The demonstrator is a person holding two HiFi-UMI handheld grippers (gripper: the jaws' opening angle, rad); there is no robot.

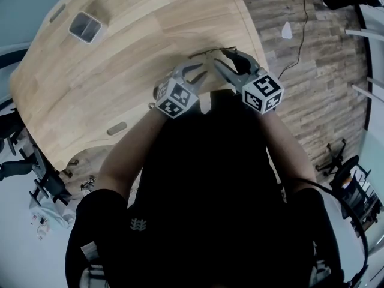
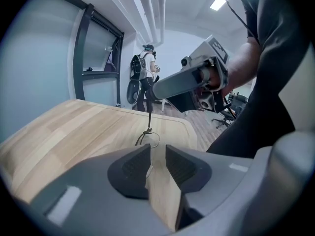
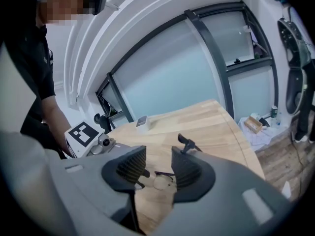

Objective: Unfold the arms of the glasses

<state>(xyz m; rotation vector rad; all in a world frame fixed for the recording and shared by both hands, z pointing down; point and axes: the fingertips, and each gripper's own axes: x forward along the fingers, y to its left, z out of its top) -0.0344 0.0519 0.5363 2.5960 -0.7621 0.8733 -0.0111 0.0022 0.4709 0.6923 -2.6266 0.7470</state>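
Pale wooden table (image 1: 120, 71) with a rounded edge runs from the person's dark torso (image 1: 210, 179) at six o'clock up toward twelve in the head view. Nearest the body, both forearms reach forward, each hand carrying a gripper with a marker cube.

The left gripper (image 2: 156, 163) sits at about eleven o'clock from the chest. Its jaws stand a narrow gap apart, with only bare table showing between the pads. The right gripper (image 3: 158, 168) is at about one o'clock, its jaws parted wider and pressing on nothing. The two point inward toward each other.

Just past their tips, at twelve o'clock and near the table's right edge, the glasses (image 3: 161, 177) lie on the wood, seen through the gap of the right jaws but not touched by them. One round lens shows, and a thin dark part seems to stick up from the frame. Whether the arms are folded is unclear.

Farther off, at ten o'clock on the table, stands a small grey container (image 1: 85, 27). Beyond the table lie plank flooring (image 1: 312, 71) and dark-framed windows (image 3: 197, 68), and another person (image 2: 145, 80) stands in the distance.
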